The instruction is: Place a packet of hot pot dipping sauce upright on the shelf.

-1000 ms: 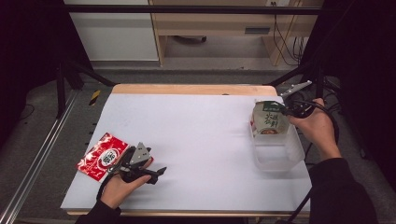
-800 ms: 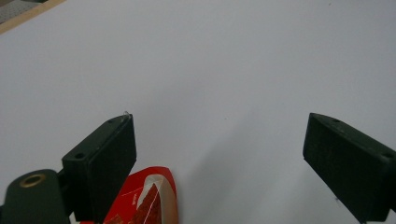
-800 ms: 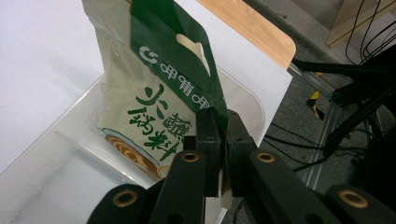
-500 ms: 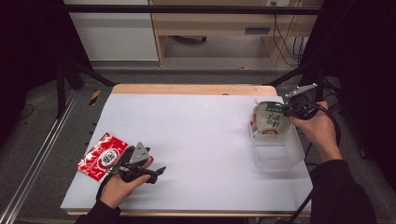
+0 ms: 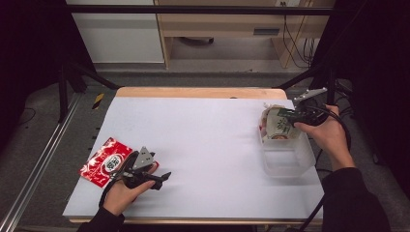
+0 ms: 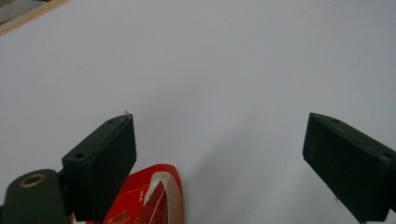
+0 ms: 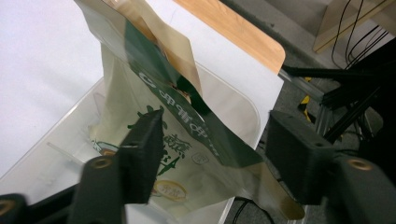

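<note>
Right gripper (image 7: 212, 158) is hovering at the far right of the white table (image 5: 208, 140), over the clear plastic container (image 5: 290, 162). Its jaws have just been opening and are now standing well apart. The green-and-cream pouch (image 7: 163, 121) is sitting between them, but the pads are not pressing on it: in the right gripper view the left pad is lying close against the printed face, and the right pad is standing clear of the pouch's edge.

The pouch is standing tilted inside the container, at the end farther from the person, its crumpled top leaning toward the table's wooden far edge (image 5: 198, 92). Whether its lower end is resting flat on the container floor is hard to judge, since the translucent wall is blurring it.

In the high view the right gripper (image 5: 285, 116) is lying nearly level in the person's right hand (image 5: 329, 135), with its grey plate pointing up and away.

Left gripper (image 5: 162, 178) is resting low at the near left of the table, in the person's left hand (image 5: 123, 193). Its jaws are spread wide over bare table and are holding nothing. The red sachet (image 5: 104, 162) is lying flat just behind it, at the table's left edge; in the left gripper view a corner of the sachet (image 6: 152, 198) is showing beside the left jaw.
</note>
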`<state>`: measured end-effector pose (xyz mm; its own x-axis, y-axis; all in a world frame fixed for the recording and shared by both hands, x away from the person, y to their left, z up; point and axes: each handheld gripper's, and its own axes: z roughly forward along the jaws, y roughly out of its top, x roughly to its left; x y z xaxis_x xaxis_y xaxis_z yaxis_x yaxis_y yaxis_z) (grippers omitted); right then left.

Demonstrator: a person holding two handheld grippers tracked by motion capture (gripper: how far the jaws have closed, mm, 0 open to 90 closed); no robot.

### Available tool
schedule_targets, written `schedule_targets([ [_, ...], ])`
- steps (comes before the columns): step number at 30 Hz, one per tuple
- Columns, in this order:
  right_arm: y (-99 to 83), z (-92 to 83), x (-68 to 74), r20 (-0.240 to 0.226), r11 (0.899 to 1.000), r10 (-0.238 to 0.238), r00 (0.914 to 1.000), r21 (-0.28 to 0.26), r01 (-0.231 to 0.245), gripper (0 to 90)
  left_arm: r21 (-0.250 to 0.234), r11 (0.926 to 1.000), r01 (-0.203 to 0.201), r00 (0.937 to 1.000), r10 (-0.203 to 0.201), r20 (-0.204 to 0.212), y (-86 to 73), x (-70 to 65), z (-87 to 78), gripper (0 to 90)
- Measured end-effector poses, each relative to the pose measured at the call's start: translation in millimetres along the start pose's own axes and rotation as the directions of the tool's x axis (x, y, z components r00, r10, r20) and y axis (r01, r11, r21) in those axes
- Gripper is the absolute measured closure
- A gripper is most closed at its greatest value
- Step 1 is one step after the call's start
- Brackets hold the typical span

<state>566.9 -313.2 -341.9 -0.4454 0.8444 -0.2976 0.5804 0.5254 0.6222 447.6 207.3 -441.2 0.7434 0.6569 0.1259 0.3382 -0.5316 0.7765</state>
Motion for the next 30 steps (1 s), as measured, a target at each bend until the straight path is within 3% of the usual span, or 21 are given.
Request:
schedule_targets([
  [6, 1.4, -10.9, 4.4, 0.016, 0.999, -0.015, 0.9998, -0.050, 0.016, 22.5, 0.001, 1.0000, -0.001, 1.0000, 0.001, 0.000, -0.1, 1.1, -0.8, 9.5],
  [13, 7.2, -28.7, 16.8, 0.017, 0.994, -0.052, 0.9985, -0.095, 0.054, 19.4, 0.001, 1.0000, 0.001, 1.0000, -0.001, -0.001, -0.1, 1.3, -1.0, 9.3],
  [30, 13.5, -35.7, 24.4, 0.016, 0.991, -0.076, 0.9970, -0.110, 0.077, 14.6, -0.007, 0.9999, 0.008, 1.0000, -0.008, -0.002, 0.0, 2.7, -2.6, 9.0],
])
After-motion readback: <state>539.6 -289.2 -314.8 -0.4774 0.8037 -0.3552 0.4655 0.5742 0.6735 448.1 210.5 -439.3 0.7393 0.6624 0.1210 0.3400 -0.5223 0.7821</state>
